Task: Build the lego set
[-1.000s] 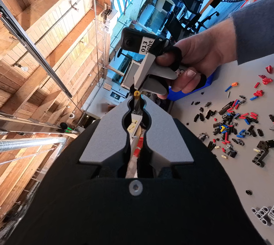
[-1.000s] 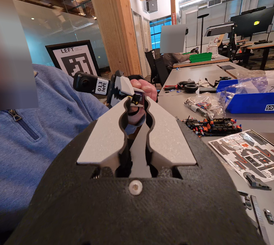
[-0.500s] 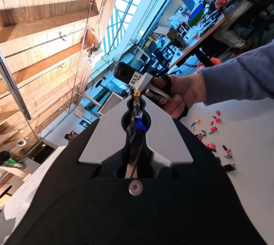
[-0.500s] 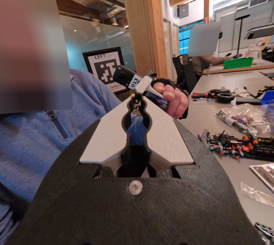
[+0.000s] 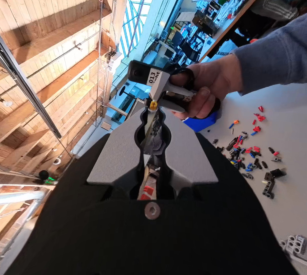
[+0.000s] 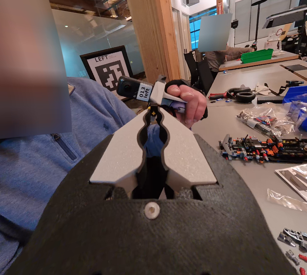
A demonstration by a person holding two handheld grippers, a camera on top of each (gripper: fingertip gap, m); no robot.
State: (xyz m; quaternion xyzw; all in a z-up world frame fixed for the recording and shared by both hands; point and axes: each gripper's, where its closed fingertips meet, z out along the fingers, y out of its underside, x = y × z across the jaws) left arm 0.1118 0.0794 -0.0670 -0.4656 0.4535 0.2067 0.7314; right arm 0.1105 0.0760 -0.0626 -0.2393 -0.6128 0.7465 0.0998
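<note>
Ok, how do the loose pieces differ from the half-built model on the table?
The loose pieces lie scattered and separate; the model is one long joined block. The pieces are mostly black, red and blue; the model adds plenty of orange and a grey curved end. Both rest untouched on the grey table.

left wrist view tilted steeply up toward timber ceiling, grey table at right edge; right wrist view level over same table, facing blue-sweatered person; aimed at each other at close range, sharing small yellow lego piece between tips
</note>
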